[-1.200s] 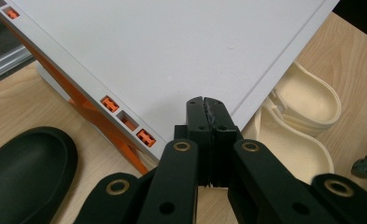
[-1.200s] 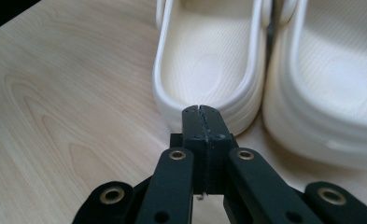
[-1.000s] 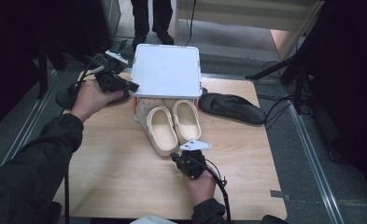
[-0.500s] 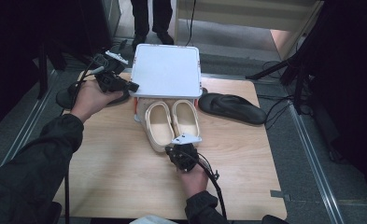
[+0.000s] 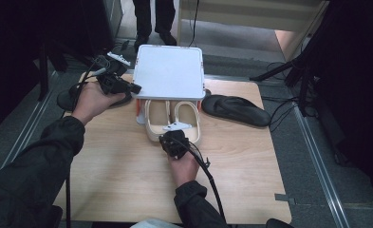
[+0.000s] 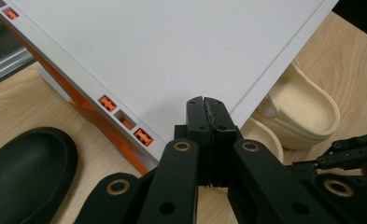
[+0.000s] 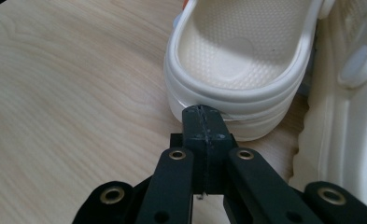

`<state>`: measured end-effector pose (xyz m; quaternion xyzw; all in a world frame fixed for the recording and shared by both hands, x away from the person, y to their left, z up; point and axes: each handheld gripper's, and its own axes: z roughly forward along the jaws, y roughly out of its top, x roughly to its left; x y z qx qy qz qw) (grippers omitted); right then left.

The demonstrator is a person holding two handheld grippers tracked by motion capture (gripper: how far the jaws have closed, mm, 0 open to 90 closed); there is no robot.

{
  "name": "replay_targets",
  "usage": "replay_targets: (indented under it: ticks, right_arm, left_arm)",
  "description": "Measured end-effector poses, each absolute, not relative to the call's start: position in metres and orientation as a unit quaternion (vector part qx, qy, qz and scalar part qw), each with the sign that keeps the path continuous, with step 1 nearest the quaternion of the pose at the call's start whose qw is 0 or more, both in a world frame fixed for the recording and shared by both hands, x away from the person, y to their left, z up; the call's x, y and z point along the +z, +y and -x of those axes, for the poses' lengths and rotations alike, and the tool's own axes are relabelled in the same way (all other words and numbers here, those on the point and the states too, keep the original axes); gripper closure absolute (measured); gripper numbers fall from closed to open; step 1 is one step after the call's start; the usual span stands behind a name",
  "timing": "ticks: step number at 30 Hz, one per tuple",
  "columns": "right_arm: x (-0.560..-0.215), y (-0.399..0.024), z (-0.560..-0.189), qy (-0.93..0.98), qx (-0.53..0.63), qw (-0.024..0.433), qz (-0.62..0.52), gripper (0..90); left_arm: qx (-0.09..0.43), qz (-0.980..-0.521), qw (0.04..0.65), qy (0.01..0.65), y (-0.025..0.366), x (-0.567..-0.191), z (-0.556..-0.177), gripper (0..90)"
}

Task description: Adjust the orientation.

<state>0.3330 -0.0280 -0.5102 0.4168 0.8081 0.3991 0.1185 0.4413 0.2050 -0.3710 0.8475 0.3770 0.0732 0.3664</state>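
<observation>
- Pressing its closed jaws against the heel of a cream clog (image 7: pixel 239 51), the right gripper (image 7: pixel 202 111) is seen with nothing pinched between them.
- The pair of clogs (image 5: pixel 172 118) is set half under a raised white lid (image 5: pixel 169 71), whose corner is met by the left gripper (image 6: pixel 204 101), jaws pressed together.
- A pale wooden table (image 5: pixel 117 171) is lit in a dark room; a grey floor (image 5: pixel 250 42) lies beyond it.
- No writing can be read.
- A black shoe (image 5: pixel 236 110) lies just right of the lid; bare wood is left near the front edge.
</observation>
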Motion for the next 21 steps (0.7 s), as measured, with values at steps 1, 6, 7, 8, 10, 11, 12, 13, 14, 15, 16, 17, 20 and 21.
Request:
replay_targets:
  ticks: [1,6,7,8,10,11,12,13,14,15,16,17,20,21]
  right_arm:
    - [-0.510,-0.025,-0.335,0.808,0.397,0.118,-0.419,90.0]
    - [-0.511,-0.013,-0.344,0.804,0.393,0.131,-0.427,90.0]
    - [-0.511,-0.011,-0.347,0.803,0.390,0.131,-0.431,90.0]
    - [-0.510,-0.010,-0.349,0.802,0.393,0.129,-0.431,90.0]
    - [-0.510,-0.006,-0.356,0.800,0.386,0.134,-0.440,90.0]
    - [-0.509,-0.004,-0.360,0.800,0.380,0.137,-0.444,90.0]
    - [-0.509,-0.002,-0.364,0.798,0.380,0.141,-0.445,90.0]
    - [-0.508,0.001,-0.368,0.797,0.374,0.143,-0.451,90.0]
    - [-0.507,0.003,-0.372,0.796,0.373,0.144,-0.455,90.0]
    - [-0.507,0.005,-0.376,0.794,0.371,0.145,-0.458,90.0]
    - [-0.508,0.007,-0.380,0.792,0.373,0.143,-0.462,90.0]
    - [-0.508,0.009,-0.384,0.791,0.370,0.145,-0.465,90.0]
    - [-0.509,0.012,-0.390,0.790,0.370,0.148,-0.466,90.0]
    - [-0.510,0.012,-0.390,0.789,0.374,0.148,-0.464,90.0]
  left_arm:
    - [0.074,-0.848,0.366,0.376,0.205,-0.371,-0.441,90.0]
    - [0.075,-0.848,0.365,0.376,0.205,-0.371,-0.441,90.0]
    - [0.075,-0.848,0.365,0.376,0.205,-0.371,-0.441,90.0]
    - [0.074,-0.848,0.366,0.376,0.205,-0.371,-0.441,90.0]
    - [0.074,-0.848,0.367,0.377,0.205,-0.371,-0.441,90.0]
    - [0.074,-0.848,0.366,0.376,0.205,-0.371,-0.441,90.0]
    - [0.074,-0.848,0.366,0.376,0.205,-0.371,-0.441,90.0]
    - [0.074,-0.847,0.367,0.376,0.205,-0.371,-0.441,90.0]
    - [0.075,-0.847,0.367,0.376,0.205,-0.371,-0.441,90.0]
    - [0.075,-0.847,0.367,0.376,0.205,-0.371,-0.441,90.0]
    - [0.075,-0.846,0.369,0.378,0.205,-0.371,-0.441,90.0]
    - [0.075,-0.847,0.368,0.377,0.205,-0.371,-0.441,90.0]
    - [0.076,-0.847,0.368,0.377,0.206,-0.371,-0.441,90.0]
    - [0.075,-0.846,0.368,0.377,0.206,-0.371,-0.441,90.0]
